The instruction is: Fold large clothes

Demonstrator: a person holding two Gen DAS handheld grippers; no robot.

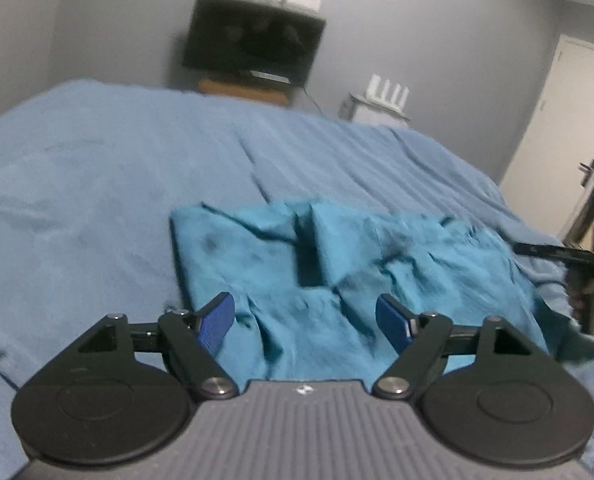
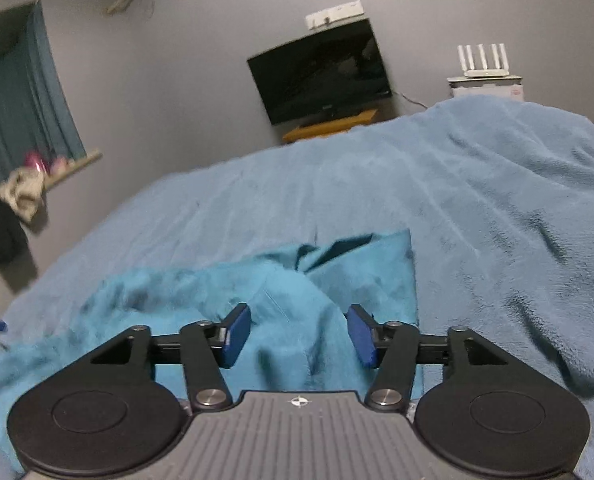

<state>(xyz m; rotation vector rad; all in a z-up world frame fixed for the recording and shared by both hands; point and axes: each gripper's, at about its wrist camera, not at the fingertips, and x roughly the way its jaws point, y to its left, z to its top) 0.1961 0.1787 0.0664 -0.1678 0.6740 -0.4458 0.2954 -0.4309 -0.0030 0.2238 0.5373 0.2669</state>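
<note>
the teal garment (image 1: 297, 276) lies rumpled on the bed (image 1: 97, 184), just ahead of both claws. left claw (image 1: 305, 326) and right claw (image 2: 299, 334) are spread, holding nothing. it looks soft, light and limp; pinch corners or hem edges.

Both wrist cameras sit low and close over the teal garment (image 1: 317, 280) (image 2: 225, 300) on the bed (image 1: 97, 184) (image 2: 477, 208), facing the wall television (image 1: 253, 40) (image 2: 321, 70), which both views share.
</note>
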